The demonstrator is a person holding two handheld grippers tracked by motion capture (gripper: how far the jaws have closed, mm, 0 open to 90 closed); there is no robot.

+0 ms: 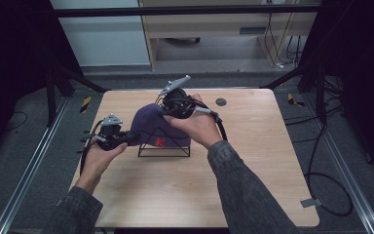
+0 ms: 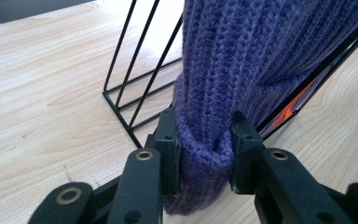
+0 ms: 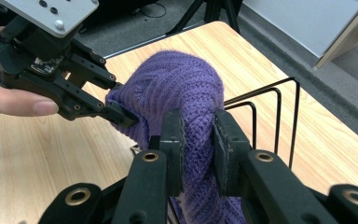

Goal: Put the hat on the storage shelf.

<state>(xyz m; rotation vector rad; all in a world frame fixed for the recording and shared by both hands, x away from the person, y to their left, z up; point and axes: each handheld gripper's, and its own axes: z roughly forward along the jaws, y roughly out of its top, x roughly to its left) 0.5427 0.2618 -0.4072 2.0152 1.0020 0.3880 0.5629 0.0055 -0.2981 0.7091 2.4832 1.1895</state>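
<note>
While both tools clamp its knitted fabric, a purple hat point(image 1: 152, 127) sits draped over a black wire rack point(image 1: 164, 150) near the middle of the pale wooden worktop point(image 1: 253, 161). High view: the left tool point(image 1: 126, 139), held in the person's left hand point(image 1: 99, 157), meets the hat at its left edge; the right tool point(image 1: 168, 113), held in the right hand point(image 1: 198, 126), meets it at the upper right, on the far side. A grey three-cornered plate tops each tool, and a cable trails from each. An orange mark point(image 1: 159, 143) shows on the hat's near side, just above the rack's base. A small dark disc point(image 1: 220, 102) lies on the worktop well apart, toward the far edge.

Left gripper view: the jaws are closed on a folded roll of the hat point(image 2: 242, 70) at its rim, with the pads point(image 2: 170, 149) pressing the knit from both sides. The rack point(image 2: 135, 88) stands just behind, its wires slanting upward from the worktop point(image 2: 42, 93).

Right gripper view: the jaws pinch a ridge of the hat point(image 3: 186, 88) between them. Farther off, the left tool point(image 3: 121, 114) grips the opposite edge of the hat, and the rack point(image 3: 279, 116) rises at the right.
</note>
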